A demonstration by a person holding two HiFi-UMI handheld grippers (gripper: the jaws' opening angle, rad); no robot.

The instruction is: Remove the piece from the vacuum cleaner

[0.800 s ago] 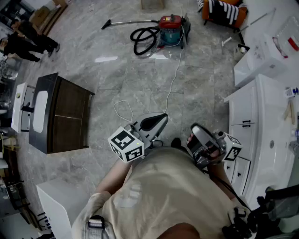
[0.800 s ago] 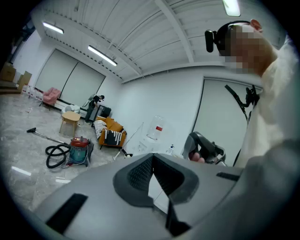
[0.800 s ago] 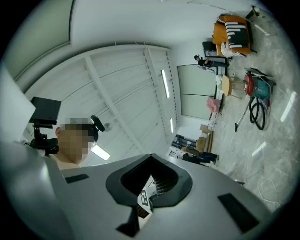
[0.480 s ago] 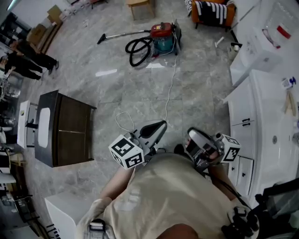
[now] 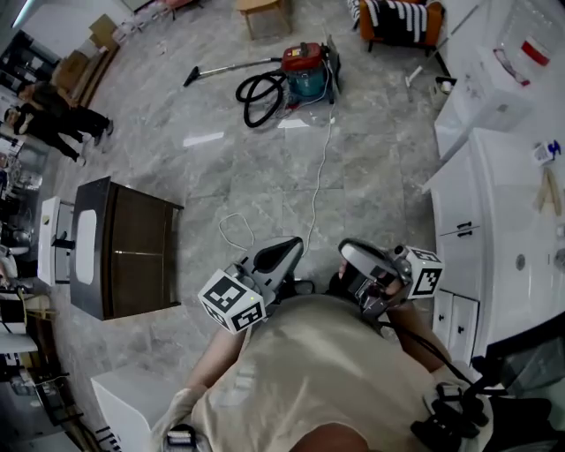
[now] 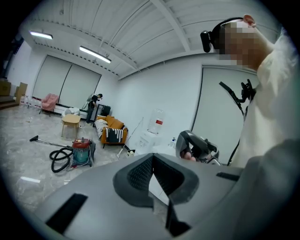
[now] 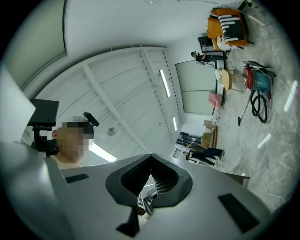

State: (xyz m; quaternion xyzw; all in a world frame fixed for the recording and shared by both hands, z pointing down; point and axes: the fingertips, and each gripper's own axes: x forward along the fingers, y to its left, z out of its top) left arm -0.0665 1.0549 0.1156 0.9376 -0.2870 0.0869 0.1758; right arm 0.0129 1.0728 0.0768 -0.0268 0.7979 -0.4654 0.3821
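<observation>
Both tongs sat low centre in the head view, held close to the person's chest, well apart from the task's thing. Left tongs (image 5: 284, 250) pointed toward upper right, approx level w/ a slight dip; tips pressed together, nothing btwn them. Right tongs (image 5: 353, 256) tilted upward, its view mostly ceiling; also pressed together, empty. Count: 2 tongs, 1 vacuum cleaner (image 5: 307, 69). The red-and-teal vacuum cleaner stood on the marble floor (image 5: 221, 159) at top centre, w/ 1 black hose (image 5: 256, 93) coiled at its left, 1 wand (image 5: 225, 67) lying further left, and 1 white cord (image 5: 322, 168) trailing down-frame. Also 1 dark cabinet (image 5: 132, 234) at left, 1 orange chair (image 5: 397, 22) at top right.
</observation>
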